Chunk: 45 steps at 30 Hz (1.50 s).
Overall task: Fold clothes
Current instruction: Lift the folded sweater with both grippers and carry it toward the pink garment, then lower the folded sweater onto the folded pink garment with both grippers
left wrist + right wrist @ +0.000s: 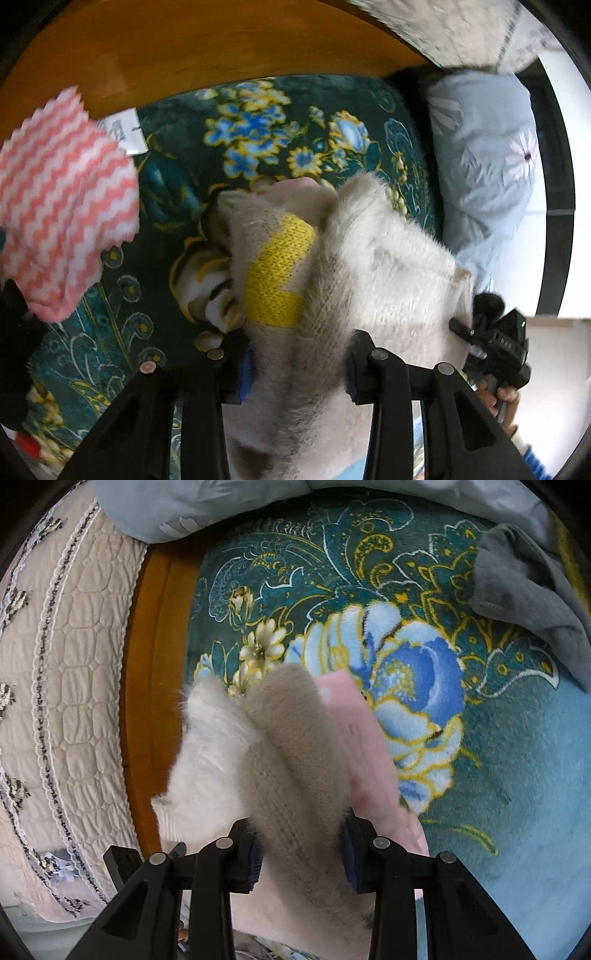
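Two grippers shared one fuzzy cream sweater (369, 258). Left wrist view: the left gripper (297, 373) had its jaws pinching the sweater's fabric, which filled the gap between the blue pads and bunched up toward 12 o'clock over a dark green floral blanket (258, 122). A yellow knit patch (277, 273) showed on the sweater at about 11 o'clock from the jaws. A pink-and-white zigzag cloth (62, 192) sat at 9 o'clock, blurred, with a white tag (123, 129) just beside it. A pale blue pillow (484, 155) lay at 2 o'clock, and a wooden board (184, 48) at 12. At 4 o'clock the right gripper (491, 343) was seen touching the sweater's edge, a hand (498, 402) on its handle. Right wrist view: the right gripper (299, 853) also clamped the sweater (288, 760), fabric packed between both pads, hanging over the blanket (498, 775). A pink garment (365, 738) lay just beside it at 1 o'clock. A grey cloth (524, 587) sat at 2 o'clock, a quilted cream cover (62, 701) at 9.
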{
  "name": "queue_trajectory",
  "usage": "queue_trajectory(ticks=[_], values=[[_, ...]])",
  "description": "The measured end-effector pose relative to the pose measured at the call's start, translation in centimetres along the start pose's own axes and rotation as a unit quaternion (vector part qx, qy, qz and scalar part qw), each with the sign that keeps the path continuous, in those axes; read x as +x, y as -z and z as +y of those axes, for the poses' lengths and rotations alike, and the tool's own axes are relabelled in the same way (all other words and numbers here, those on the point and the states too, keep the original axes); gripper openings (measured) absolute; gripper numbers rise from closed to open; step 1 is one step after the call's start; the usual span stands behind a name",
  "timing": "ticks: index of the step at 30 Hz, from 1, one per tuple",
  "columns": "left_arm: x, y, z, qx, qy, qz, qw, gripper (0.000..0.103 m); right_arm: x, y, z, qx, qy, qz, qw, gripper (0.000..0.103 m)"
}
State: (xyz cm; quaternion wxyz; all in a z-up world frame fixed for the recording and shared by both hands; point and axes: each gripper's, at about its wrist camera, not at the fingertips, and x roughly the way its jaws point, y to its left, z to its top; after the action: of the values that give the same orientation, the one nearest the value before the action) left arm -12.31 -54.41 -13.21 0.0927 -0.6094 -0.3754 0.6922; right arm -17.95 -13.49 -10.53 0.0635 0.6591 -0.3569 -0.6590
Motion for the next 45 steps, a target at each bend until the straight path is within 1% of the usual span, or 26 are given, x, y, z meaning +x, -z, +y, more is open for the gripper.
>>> queue_trajectory(ticks=[2, 5, 7, 9, 11, 14, 17, 19, 20, 22, 24, 27, 28, 29, 30, 32, 35, 39, 43, 45], values=[[-0.2, -0.1, -0.1, -0.007, 0.002, -0.001, 1.0, 0.04, 0.3, -0.1, 0.1, 0.0, 0.003, 0.001, 1.0, 0.04], [-1.0, 0.1, -0.8, -0.003, -0.007, 0.002, 1.0, 0.042, 0.3, -0.1, 0.3, -0.001, 0.008, 0.008, 1.0, 0.044], [-1.8, 0.2, -1.2, -0.002, -0.017, 0.005, 0.9998, 0.043, -0.1, -0.1, 0.5, -0.004, 0.013, 0.021, 1.0, 0.046], [-2.9, 0.2, -1.6, 0.001, -0.033, 0.004, 0.9994, 0.043, -1.0, 0.0, 0.8, -0.018, 0.025, 0.022, 0.999, 0.047], [-4.7, 0.1, -2.0, 0.007, -0.051, -0.009, 0.9986, 0.045, -2.2, 0.1, 1.2, -0.034, 0.039, 0.013, 0.999, 0.047], [-7.0, 0.3, -2.7, 0.017, -0.064, -0.036, 0.9971, 0.045, -4.3, 0.1, 1.8, -0.053, 0.055, -0.011, 0.997, 0.047], [-8.6, 1.4, -4.7, 0.049, -0.069, -0.058, 0.9947, 0.045, -6.3, 0.6, 2.5, -0.068, 0.069, -0.044, 0.994, 0.047], [-8.1, 2.8, -6.8, 0.085, -0.062, -0.053, 0.993, 0.045, -7.0, 1.4, 3.3, -0.081, 0.076, -0.059, 0.992, 0.047], [-7.7, 3.8, -7.6, 0.106, -0.066, -0.047, 0.991, 0.045, -7.1, 2.1, 3.7, -0.089, 0.076, -0.064, 0.991, 0.047], [-6.2, 5.6, -9.3, 0.162, -0.09, -0.034, 0.9822, 0.045, -7.1, 3.9, 4.7, -0.107, 0.075, -0.072, 0.989, 0.047], [-4.8, 6.8, -9.9, 0.199, -0.105, -0.028, 0.974, 0.045, -6.6, 5.6, 5.2, -0.13, 0.082, -0.073, 0.985, 0.047], [-2.6, 7.3, -9.1, 0.204, -0.126, -0.006, 0.9708, 0.045, -4.5, 7.9, 5.7, -0.179, 0.101, -0.045, 0.978, 0.047], [-2.2, 7.2, -8.8, 0.205, -0.13, -0.008, 0.9702, 0.045, -3.4, 8.5, 5.8, -0.198, 0.113, -0.03, 0.973, 0.047], [-1.9, 7.0, -8.5, 0.205, -0.132, -0.009, 0.9697, 0.045, -2.9, 8.6, 5.8, -0.209, 0.124, -0.03, 0.969, 0.048], [-1.7, 6.8, -8.2, 0.199, -0.129, -0.012, 0.9714, 0.045, -2.4, 8.8, 5.8, -0.22, 0.135, -0.03, 0.966, 0.048], [-1.5, 6.0, -7.3, 0.178, -0.114, -0.016, 0.9773, 0.045, -2.0, 8.3, 5.6, -0.222, 0.151, -0.05, 0.962, 0.047], [-0.6, 5.1, -6.3, 0.153, -0.1, -0.013, 0.9831, 0.045, -1.2, 7.4, 5.0, -0.208, 0.155, -0.054, 0.964, 0.046], [0.1, 4.7, -5.8, 0.147, -0.098, -0.01, 0.9842, 0.045, 0.2, 6.6, 4.8, -0.204, 0.166, -0.05, 0.964, 0.046], [0.6, 4.3, -5.3, 0.135, -0.088, -0.01, 0.9869, 0.046, 1.6, 5.9, 4.5, -0.201, 0.176, -0.046, 0.963, 0.046], [0.8, 4.2, -5.2, 0.13, -0.086, -0.01, 0.9877, 0.047, 2.0, 5.5, 4.2, -0.193, 0.176, -0.041, 0.964, 0.046]])
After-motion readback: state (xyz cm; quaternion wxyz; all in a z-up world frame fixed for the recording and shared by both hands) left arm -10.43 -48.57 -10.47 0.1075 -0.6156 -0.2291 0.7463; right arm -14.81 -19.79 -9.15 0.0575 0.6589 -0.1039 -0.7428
